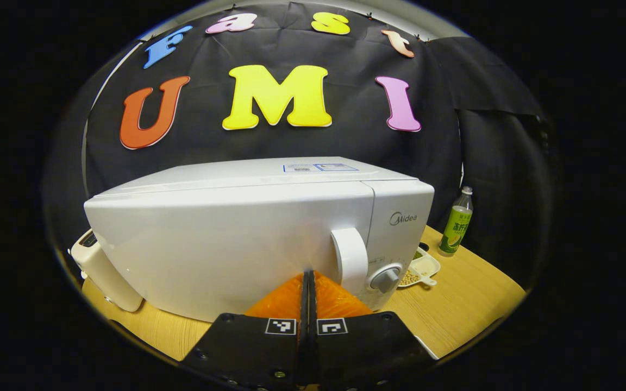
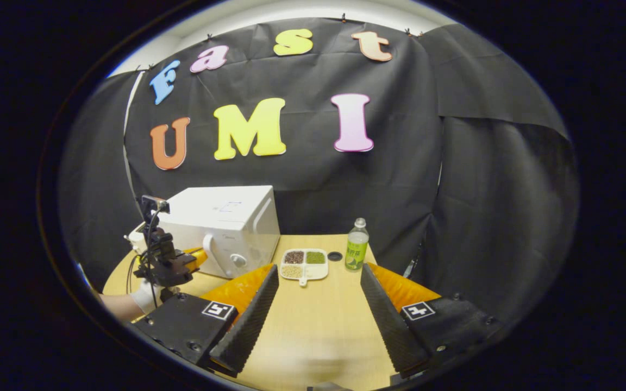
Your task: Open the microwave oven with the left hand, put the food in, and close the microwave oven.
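White microwave (image 1: 248, 239) sits door closed on the wooden surface (image 2: 313, 320). The left tool (image 1: 308, 282) is pressed together near its handle (image 1: 350, 259). The right tool (image 2: 318, 304) is spread wide before the food tray (image 2: 304, 264).

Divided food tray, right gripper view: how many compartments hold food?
4, in a two-by-two grid on the food tray on the table: dark filling back left, green back right, pale beans front left, a whitish filling front right, hard to identify.

Left gripper view sits close before the microwave (image 1: 258, 239); right gripper view, farther back, shares it (image 2: 226, 228).
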Action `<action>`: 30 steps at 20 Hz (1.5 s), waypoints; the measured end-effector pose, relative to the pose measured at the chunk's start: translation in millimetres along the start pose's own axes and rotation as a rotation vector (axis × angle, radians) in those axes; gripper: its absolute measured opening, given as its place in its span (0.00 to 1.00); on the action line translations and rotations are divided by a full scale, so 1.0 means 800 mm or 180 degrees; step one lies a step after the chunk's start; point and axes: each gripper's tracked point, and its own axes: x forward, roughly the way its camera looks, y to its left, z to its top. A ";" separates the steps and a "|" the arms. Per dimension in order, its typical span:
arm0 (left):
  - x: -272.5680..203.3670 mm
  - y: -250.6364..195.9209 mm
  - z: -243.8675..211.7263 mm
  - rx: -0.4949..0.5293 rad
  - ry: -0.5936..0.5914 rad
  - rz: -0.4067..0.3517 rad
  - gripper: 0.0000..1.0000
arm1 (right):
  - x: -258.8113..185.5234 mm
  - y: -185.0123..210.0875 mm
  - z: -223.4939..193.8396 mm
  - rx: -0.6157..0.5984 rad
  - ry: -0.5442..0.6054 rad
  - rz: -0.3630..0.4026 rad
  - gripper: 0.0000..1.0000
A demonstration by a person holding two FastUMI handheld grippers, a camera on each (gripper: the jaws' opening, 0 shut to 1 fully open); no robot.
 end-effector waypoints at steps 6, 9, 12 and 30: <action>-0.024 0.016 0.014 0.0024 -0.0022 0.0113 0.00 | -0.003 0.015 0.008 -0.0045 -0.0068 0.0079 0.97; -0.042 0.046 0.026 0.0130 -0.0060 0.0335 0.00 | -0.004 0.020 0.012 -0.0043 -0.0110 0.0126 0.97; -0.066 0.053 0.044 0.0228 -0.0182 0.0383 0.98 | -0.005 0.027 0.012 0.0005 -0.0113 0.0198 0.97; -0.269 0.060 0.142 0.0148 -0.0485 0.0420 0.96 | -0.069 0.051 0.033 0.0055 -0.0516 0.0261 0.97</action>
